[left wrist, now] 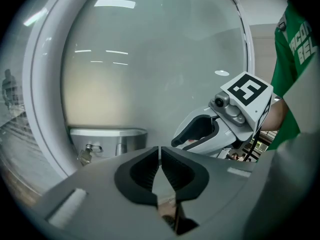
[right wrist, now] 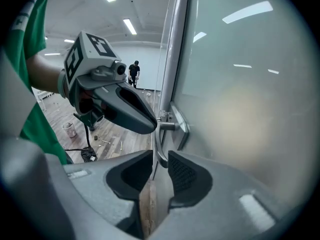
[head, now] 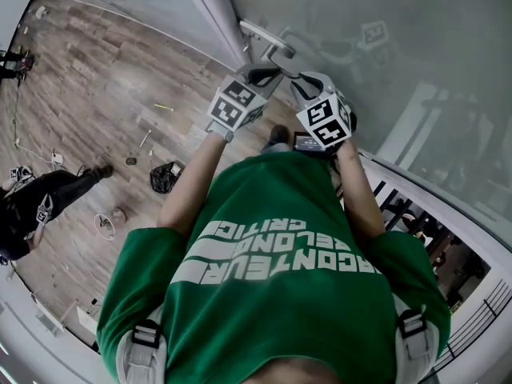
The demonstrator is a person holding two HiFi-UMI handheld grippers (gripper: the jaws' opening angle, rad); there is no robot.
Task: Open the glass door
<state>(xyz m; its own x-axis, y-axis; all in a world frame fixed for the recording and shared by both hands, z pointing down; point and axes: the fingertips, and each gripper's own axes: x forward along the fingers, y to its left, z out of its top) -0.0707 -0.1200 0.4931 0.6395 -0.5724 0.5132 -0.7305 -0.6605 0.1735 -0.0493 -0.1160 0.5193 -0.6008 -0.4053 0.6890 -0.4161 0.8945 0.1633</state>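
Two tools up at the one glass door [head: 400, 46], which fills the upper right of the head view. Left tool [left wrist: 160, 158]: its two jaws are pressed together, tips meeting, nothing between them. Past them I'm looking at frosted glass and a white frame [left wrist: 42, 99] down the left of that view. Right tool [right wrist: 160, 160]: jaws a little apart, and the one metal handle [right wrist: 156, 143] drops its curved end right into that gap. I can't tell whether either pad touches it. In the head view both tools sit side by side at upper centre, just below that handle, each carrying one marker cube. The wooden floor [head: 96, 78] takes the left side. One black bag [head: 166, 176] lies there, and one other person [head: 40, 202] in dark clothes is at the left edge.
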